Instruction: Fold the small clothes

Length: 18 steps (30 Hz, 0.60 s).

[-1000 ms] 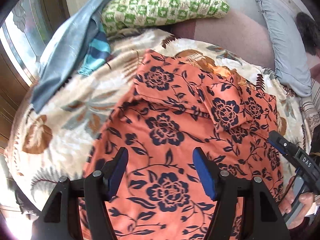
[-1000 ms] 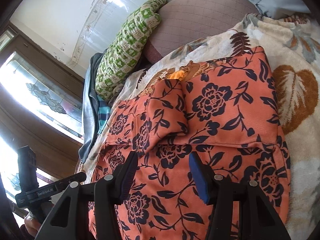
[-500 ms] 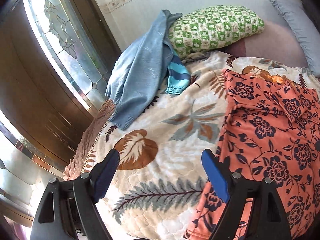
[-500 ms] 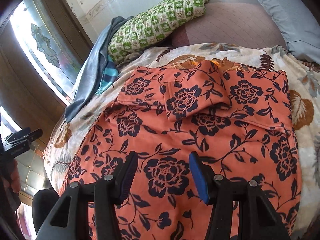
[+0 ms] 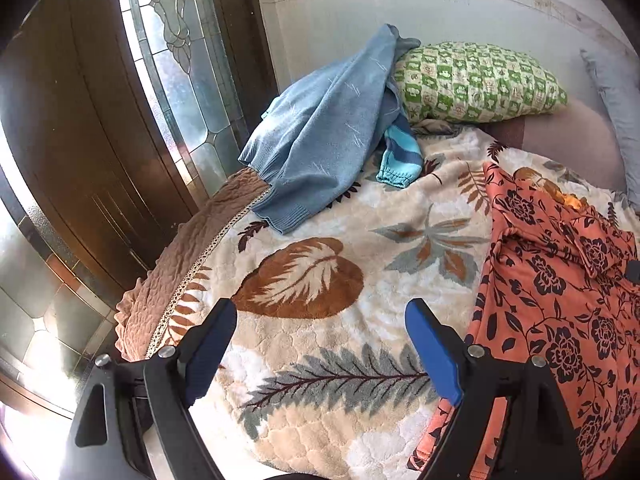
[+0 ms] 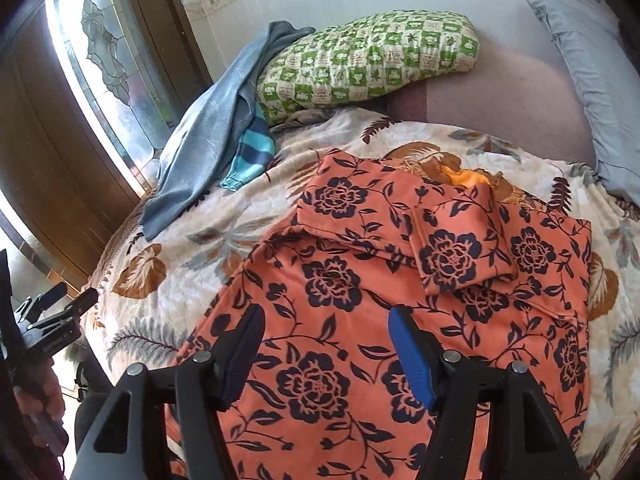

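Orange floral garment (image 6: 360, 320) spread flat on the bed, upper part folded down into a flap, one sleeve (image 6: 460, 256) doubled over the middle. Lying on a cream leaf-print blanket (image 5: 320, 272), right of the blanket's centre in the left wrist view. Right claw (image 6: 324, 344) hovering above the lower part of the garment, jaws opening, blue pads clear of the cloth, nothing pinched. Left claw (image 5: 320, 344) off to the side over bare blanket, jaws spread wide and empty, garment edge (image 5: 492, 280) just beside its right finger. Further back: blue knit sweater (image 5: 320, 140) heaped by the window, striped teal cuff (image 5: 400, 160) poking out beneath, green checked pillow (image 6: 368, 64) behind, grey pillow (image 6: 592, 72) far right. Stained-glass window (image 5: 180, 60) left.
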Tool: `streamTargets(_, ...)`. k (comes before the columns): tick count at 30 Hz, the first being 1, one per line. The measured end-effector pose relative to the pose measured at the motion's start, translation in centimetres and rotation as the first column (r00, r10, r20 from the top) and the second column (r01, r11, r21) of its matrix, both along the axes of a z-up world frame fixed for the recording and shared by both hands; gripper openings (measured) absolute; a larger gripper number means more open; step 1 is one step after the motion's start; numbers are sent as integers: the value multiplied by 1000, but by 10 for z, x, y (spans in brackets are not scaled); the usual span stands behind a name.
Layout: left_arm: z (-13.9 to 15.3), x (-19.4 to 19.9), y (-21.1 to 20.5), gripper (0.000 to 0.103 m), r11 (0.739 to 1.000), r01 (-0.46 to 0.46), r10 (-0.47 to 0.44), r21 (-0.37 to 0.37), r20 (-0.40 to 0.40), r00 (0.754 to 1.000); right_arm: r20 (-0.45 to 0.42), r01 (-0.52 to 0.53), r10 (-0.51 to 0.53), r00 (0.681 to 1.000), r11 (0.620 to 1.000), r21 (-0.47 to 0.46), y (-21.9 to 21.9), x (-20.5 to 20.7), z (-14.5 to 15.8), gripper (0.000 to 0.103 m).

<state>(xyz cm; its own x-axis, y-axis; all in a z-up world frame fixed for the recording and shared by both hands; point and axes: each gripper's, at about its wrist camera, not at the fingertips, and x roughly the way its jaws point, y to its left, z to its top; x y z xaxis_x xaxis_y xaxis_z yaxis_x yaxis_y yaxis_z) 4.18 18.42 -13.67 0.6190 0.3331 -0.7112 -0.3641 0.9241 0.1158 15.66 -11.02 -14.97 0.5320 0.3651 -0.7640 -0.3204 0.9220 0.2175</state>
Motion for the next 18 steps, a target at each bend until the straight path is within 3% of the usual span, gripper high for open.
streamTargets(4, -6, 0, -5, 88, 1000, 27, -27, -14, -13, 1000, -12, -26, 26, 1000, 1000, 17, 6, -12, -8, 68)
streamTargets(7, -7, 3, -16, 88, 999, 52, -51, 11, -36, 998, -41, -23, 23, 999, 1000, -18, 1, -14, -24, 68)
streamTargets(10, 4, 0, -21, 88, 999, 53, -53, 12, -7, 999, -59, -9, 6, 998, 999, -50, -9, -11, -32, 68)
streamTargets(18, 40, -18, -31, 88, 996, 74, -77, 58, 44, 996, 1, 12, -12, 1000, 1000, -27, -25, -20, 0, 68)
